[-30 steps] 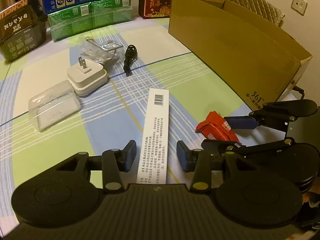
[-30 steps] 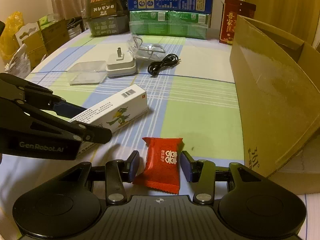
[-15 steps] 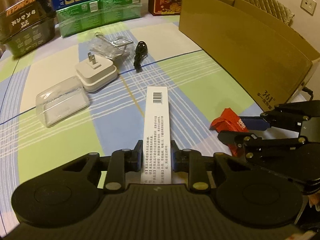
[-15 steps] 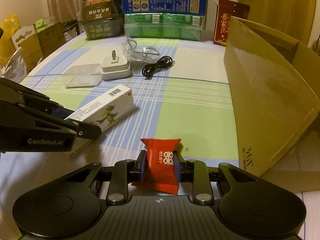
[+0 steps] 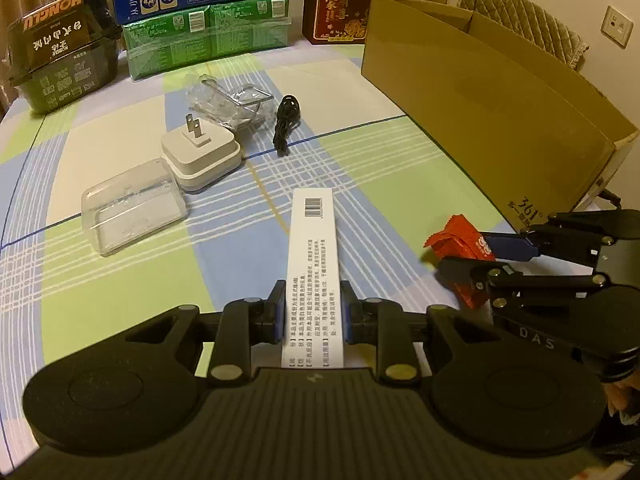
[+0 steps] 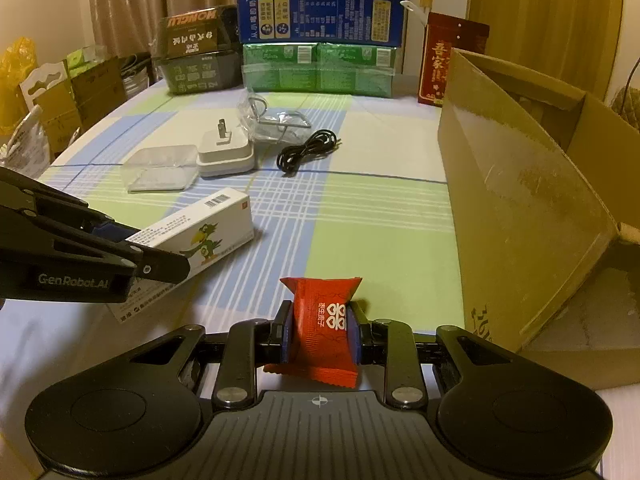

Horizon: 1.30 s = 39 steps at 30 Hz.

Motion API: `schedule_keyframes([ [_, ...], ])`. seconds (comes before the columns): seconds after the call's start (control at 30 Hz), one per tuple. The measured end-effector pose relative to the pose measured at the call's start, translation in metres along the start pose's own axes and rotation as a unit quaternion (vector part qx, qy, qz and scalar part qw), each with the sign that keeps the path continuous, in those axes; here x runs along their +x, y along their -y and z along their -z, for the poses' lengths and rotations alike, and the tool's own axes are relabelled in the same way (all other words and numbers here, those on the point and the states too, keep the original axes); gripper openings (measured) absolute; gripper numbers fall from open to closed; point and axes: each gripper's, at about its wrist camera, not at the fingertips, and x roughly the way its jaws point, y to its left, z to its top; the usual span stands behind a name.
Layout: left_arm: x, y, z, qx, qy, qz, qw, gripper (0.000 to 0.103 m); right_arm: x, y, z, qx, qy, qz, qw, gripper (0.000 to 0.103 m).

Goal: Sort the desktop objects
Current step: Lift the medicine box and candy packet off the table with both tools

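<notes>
My left gripper [image 5: 313, 312] is shut on the near end of a long white carton [image 5: 314, 256] with a barcode and a bird picture [image 6: 200, 236]. It shows from the side in the right wrist view, the left gripper [image 6: 132, 248] clamped on its end. My right gripper [image 6: 319, 328] is shut on a red candy packet [image 6: 324, 320], held just above the checked tablecloth. In the left wrist view the right gripper [image 5: 480, 250] and its red candy packet [image 5: 460, 240] sit at the right, near the cardboard box [image 5: 500, 108].
A white plug adapter [image 5: 200, 152], a clear plastic case [image 5: 132, 208], a crumpled clear bag [image 5: 228, 104] and a coiled black cable [image 5: 286, 120] lie mid-table. Stacked product boxes [image 6: 320, 40] line the far edge. The open cardboard box [image 6: 528, 184] fills the right side.
Both grippers went from open to shut: the left closed on the white carton, the right on the red candy packet. Both have since risen slightly.
</notes>
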Motion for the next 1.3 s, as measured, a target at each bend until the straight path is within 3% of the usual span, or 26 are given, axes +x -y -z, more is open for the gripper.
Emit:
schedule_keyframes([
  [0.8,0.016,-0.001,0.0,-0.001,-0.006,-0.003,1.0,0.022,0.01,-0.002,0.002,-0.006,-0.019,0.003,1.0,0.027],
  [1.3,-0.01,0.005,-0.006,-0.008,0.021,-0.007,0.9997,0.021,-0.001,0.0,-0.001,0.005,0.013,0.005,1.0,0.024],
])
